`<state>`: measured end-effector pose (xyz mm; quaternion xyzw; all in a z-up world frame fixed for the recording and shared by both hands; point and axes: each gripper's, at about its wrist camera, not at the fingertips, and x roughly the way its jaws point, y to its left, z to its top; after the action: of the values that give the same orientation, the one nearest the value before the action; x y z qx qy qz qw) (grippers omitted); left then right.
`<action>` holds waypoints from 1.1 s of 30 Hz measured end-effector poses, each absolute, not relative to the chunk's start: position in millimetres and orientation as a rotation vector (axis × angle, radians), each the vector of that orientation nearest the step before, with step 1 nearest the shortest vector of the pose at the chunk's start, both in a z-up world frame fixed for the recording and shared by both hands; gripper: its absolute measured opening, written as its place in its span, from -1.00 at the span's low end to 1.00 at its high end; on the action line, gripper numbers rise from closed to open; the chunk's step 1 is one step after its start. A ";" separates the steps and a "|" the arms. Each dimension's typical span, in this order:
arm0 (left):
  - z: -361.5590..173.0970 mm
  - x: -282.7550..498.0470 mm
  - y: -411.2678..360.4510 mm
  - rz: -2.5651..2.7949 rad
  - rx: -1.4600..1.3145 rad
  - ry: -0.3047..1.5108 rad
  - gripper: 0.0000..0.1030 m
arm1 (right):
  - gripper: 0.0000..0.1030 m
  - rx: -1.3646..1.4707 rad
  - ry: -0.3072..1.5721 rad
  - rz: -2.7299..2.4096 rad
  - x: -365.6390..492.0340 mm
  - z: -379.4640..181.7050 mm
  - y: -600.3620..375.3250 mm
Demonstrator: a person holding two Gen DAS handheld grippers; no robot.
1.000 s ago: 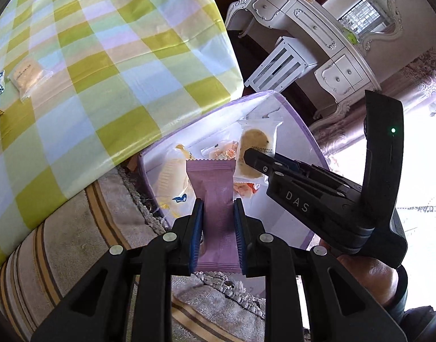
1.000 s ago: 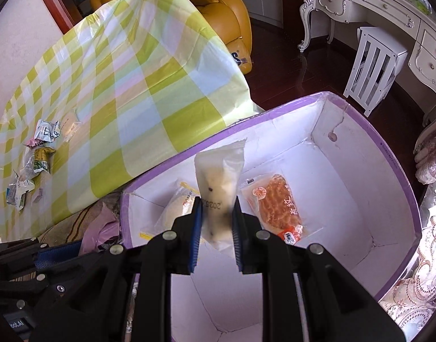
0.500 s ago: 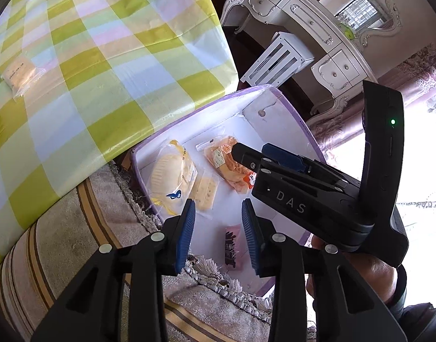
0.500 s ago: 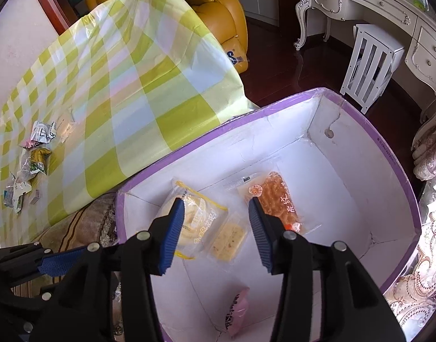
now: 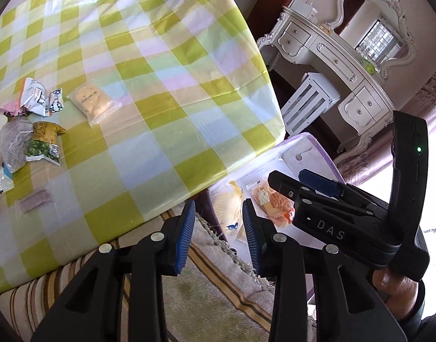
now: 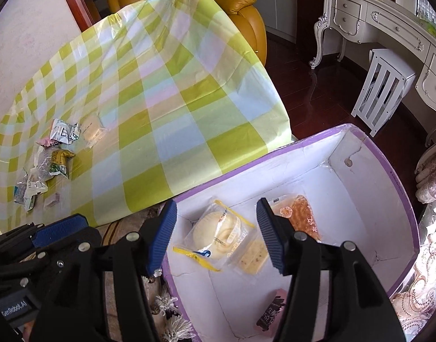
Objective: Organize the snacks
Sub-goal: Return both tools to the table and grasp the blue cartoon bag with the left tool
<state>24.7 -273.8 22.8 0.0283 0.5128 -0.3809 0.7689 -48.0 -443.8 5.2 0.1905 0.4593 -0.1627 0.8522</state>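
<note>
A white box with a purple rim stands on the floor beside the table. In it lie a round bun packet, a pale cracker packet, an orange snack packet and a pink packet. My right gripper is open and empty above the box. My left gripper is open and empty over the rug at the box's near edge. The right gripper shows in the left wrist view. Several snack packets and a pale packet lie on the table's left side.
The table has a yellow-green checked cloth. A striped, fringed rug lies under the box. A white dresser and a white stool stand behind. A yellow armchair is behind the table.
Both grippers opened and dropped their packets, pink from the left and pale from the right, into the box. Both have since pulled back and turned toward the table.
</note>
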 end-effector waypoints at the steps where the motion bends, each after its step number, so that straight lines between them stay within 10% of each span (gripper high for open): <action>1: 23.8 29.7 -266.2 -0.806 0.045 1.104 -0.33 | 0.13 0.403 0.961 -0.327 -45.6 7.5 -439.8; 12: 38.7 75.0 -161.0 -0.600 -0.142 0.982 -0.33 | 0.35 0.370 0.952 -0.203 -9.3 24.0 -382.9; 33: 30.0 158.2 13.9 -0.273 -0.287 0.930 0.64 | 0.49 0.338 0.889 -0.193 53.5 28.8 -318.3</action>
<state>158.2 13.9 30.0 -0.1376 0.4456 -0.1308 0.8749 53.5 -318.3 28.8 0.1625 0.4274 -0.0930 0.8845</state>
